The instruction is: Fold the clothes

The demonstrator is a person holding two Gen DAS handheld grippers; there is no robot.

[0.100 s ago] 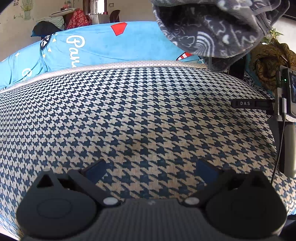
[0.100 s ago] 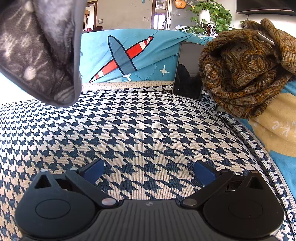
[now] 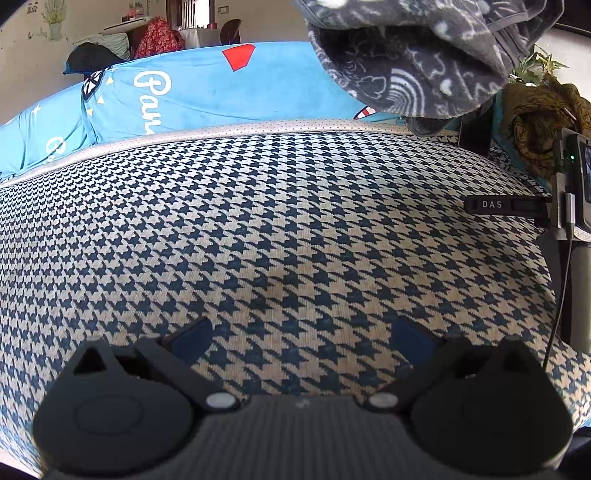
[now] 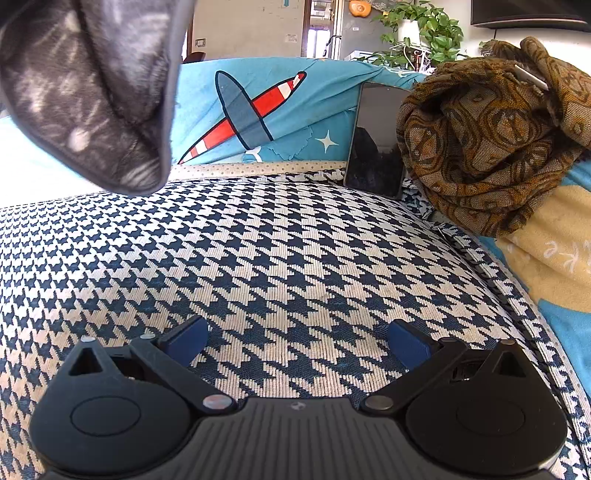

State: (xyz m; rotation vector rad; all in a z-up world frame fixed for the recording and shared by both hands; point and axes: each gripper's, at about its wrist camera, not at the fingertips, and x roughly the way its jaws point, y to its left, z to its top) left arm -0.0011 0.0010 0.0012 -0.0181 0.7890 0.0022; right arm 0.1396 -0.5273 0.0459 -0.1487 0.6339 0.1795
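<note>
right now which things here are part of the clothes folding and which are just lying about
Part of the job:
- dark grey patterned garment hanging above the houndstooth cushion
- left tool and right tool, both open and empty

Just lying about:
- phone propped against the blue airplane cover
- brown patterned cloth, bundled
- potted plant

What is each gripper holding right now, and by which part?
Nothing. The left gripper and right gripper are both open over the houndstooth cushion. The grey patterned garment hangs above; what holds it is out of frame.
</note>
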